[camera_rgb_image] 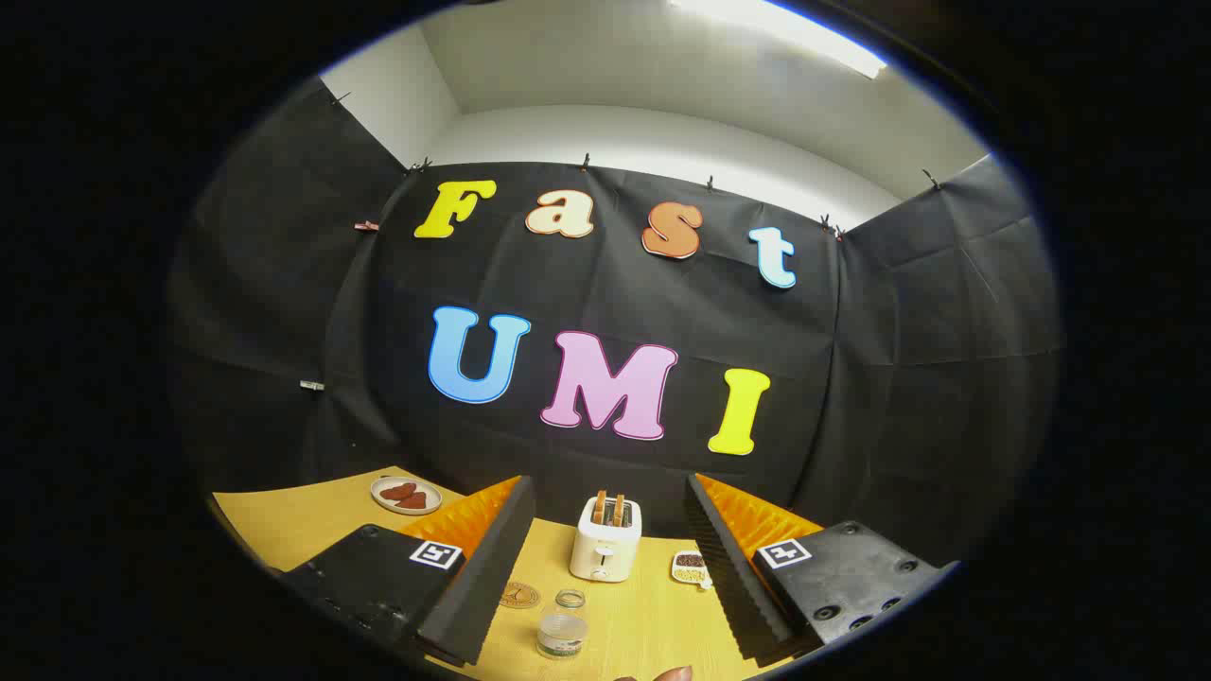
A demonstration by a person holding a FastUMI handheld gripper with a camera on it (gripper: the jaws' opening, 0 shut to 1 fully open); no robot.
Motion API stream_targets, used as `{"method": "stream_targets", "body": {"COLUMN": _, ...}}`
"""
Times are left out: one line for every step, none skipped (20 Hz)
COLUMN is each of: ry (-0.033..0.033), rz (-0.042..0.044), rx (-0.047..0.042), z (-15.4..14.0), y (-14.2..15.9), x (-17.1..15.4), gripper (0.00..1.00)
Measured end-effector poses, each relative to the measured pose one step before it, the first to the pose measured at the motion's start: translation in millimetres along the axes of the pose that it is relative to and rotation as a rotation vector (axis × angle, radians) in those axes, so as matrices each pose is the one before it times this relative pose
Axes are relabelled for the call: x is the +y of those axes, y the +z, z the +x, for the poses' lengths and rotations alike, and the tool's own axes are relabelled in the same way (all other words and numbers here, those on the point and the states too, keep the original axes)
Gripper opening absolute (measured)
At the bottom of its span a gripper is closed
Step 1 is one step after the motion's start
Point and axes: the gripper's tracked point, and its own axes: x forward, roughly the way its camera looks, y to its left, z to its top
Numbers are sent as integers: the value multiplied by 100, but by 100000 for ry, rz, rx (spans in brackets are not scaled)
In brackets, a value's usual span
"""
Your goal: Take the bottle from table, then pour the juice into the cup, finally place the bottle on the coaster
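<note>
My gripper (607,480) is held above the wooden table (643,615), open, with nothing between its wide-apart fingers. Between the fingers and close to me stands a clear cup (562,636). A smaller clear glass (570,598) stands just behind it. A round wooden coaster (519,595) lies beside the left finger (482,567). At the near table edge a rounded reddish-brown top (665,674) pokes up; I cannot tell whether it is the bottle's cap.
A white toaster (605,541) with two slices in it stands beyond the cup, near the wall. A small dish of snacks (691,566) sits by the right finger. A plate with reddish-brown pieces (407,495) lies beyond the left finger.
</note>
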Motion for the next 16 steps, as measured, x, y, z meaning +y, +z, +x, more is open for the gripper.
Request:
{"method": "stream_targets", "body": {"ry": 392, "rz": 42, "rx": 111, "z": -65, "y": 10, "x": 257, "gripper": 97}}
{"method": "stream_targets", "body": {"ry": 552, "rz": -46, "rx": 274, "z": -47, "y": -121, "x": 246, "gripper": 97}}
{"method": "stream_targets", "body": {"ry": 368, "rz": -6, "rx": 453, "z": -28, "y": -79, "x": 183, "gripper": 97}}
{"method": "stream_targets", "body": {"ry": 206, "rz": 48, "rx": 292, "z": 20, "y": -95, "x": 123, "gripper": 97}}
{"method": "stream_targets", "body": {"ry": 82, "rz": 53, "rx": -70, "z": -74, "y": 3, "x": 75, "gripper": 97}}
{"method": "stream_targets", "body": {"ry": -154, "rz": -113, "rx": -153, "z": -146, "y": 76, "x": -6, "gripper": 97}}
{"method": "stream_targets", "body": {"ry": 107, "rz": -162, "rx": -129, "z": -110, "y": 51, "x": 57, "gripper": 97}}
{"method": "stream_targets", "body": {"ry": 66, "rz": -265, "rx": -224, "z": -60, "y": -23, "x": 87, "gripper": 97}}
{"method": "stream_targets", "body": {"ry": -135, "rz": -238, "rx": 27, "z": -117, "y": -60, "x": -50, "gripper": 97}}
{"method": "stream_targets", "body": {"ry": -110, "rz": -167, "rx": 161, "z": -84, "y": -133, "x": -101, "gripper": 97}}
{"method": "stream_targets", "body": {"ry": -60, "rz": 84, "rx": 168, "z": -145, "y": -117, "x": -17, "gripper": 97}}
{"method": "stream_targets", "body": {"ry": 25, "rz": 259, "rx": 377, "z": -130, "y": -74, "x": -77, "gripper": 97}}
{"method": "stream_targets", "body": {"ry": 266, "rz": 302, "rx": 353, "z": -91, "y": -159, "x": 29, "gripper": 97}}
{"method": "stream_targets", "body": {"ry": 307, "rz": 267, "rx": 40, "z": -125, "y": -80, "x": 74, "gripper": 97}}
{"method": "stream_targets", "body": {"ry": 618, "rz": 367, "rx": -366, "z": -200, "y": -28, "x": 93, "gripper": 97}}
{"method": "stream_targets", "body": {"ry": 342, "rz": 272, "rx": -313, "z": -103, "y": -87, "x": 33, "gripper": 97}}
